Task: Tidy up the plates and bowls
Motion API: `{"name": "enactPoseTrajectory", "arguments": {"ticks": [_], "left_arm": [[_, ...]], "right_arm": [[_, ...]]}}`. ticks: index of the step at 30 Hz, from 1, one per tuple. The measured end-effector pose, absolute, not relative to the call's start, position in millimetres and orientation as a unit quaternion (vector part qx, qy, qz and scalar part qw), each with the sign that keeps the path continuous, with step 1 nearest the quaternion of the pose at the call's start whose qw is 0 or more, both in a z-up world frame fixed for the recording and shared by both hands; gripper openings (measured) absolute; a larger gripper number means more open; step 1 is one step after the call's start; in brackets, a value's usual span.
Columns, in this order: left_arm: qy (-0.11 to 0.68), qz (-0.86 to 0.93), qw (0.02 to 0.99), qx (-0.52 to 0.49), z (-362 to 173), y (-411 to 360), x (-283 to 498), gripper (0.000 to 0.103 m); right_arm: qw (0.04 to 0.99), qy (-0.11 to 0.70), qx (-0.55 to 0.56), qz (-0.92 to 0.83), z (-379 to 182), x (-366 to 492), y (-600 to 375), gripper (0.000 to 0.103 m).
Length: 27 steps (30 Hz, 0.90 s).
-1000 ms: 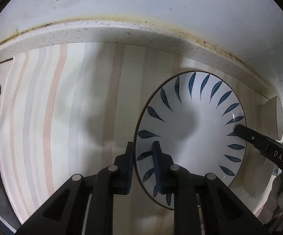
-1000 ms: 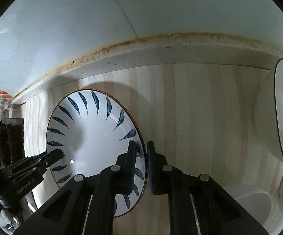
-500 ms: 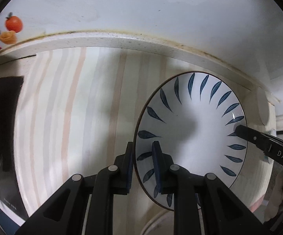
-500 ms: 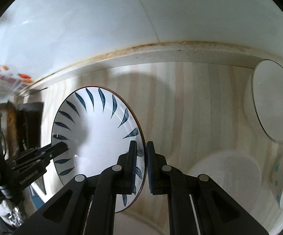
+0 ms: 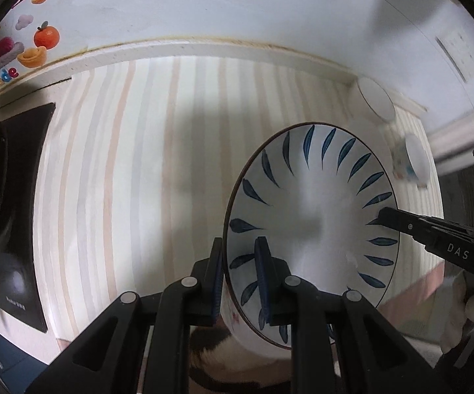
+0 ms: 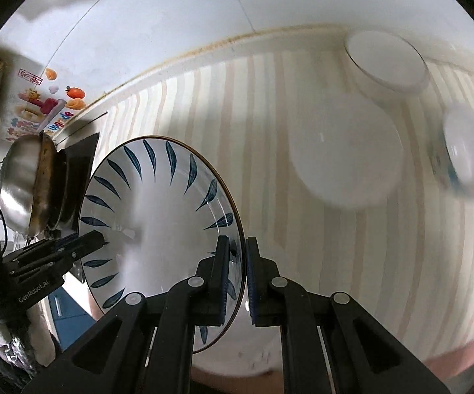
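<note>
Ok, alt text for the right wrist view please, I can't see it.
Right claw shut on the rim of a leaf-patterned bowl, held above a striped counter; the left claw grips the opposite rim. A white plate and two bowls lie beyond.

two bowls (image 6: 388, 62), two plates (image 6: 158, 216), one pan (image 6: 23, 184).
</note>
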<state>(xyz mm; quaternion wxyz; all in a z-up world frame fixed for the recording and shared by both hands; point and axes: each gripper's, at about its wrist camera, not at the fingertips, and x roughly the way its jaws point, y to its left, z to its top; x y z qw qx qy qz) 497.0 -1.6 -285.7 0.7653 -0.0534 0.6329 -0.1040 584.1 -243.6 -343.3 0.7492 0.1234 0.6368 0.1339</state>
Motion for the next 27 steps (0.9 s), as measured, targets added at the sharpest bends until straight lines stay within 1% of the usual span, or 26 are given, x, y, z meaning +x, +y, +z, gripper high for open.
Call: {"name": "enactPoseTrajectory", "arguments": {"ticks": [3,11,17,27], "left_arm": [[0.638,-0.112,0.761,-0.042,-293,-9,478,0.016],[0.656,-0.12,0.745,-0.018,-323,-30,453,0.016],[0.672,-0.116,0.731,-0.016,-347,-38,456,0.016],[0.678,-0.104,0.727,-0.012,-359,-47,460,0.017]], "right_arm": [[0.748,0.638,0.136,0.123,-348,551,-254,0.011],[0.744,0.643,0.154,0.094,-385,498,-260,0.011],[0.744,0.643,0.159,0.084,-405,492,-265,0.011],[0.739,0.648,0.165,0.084,-422,497,-264,0.011]]}}
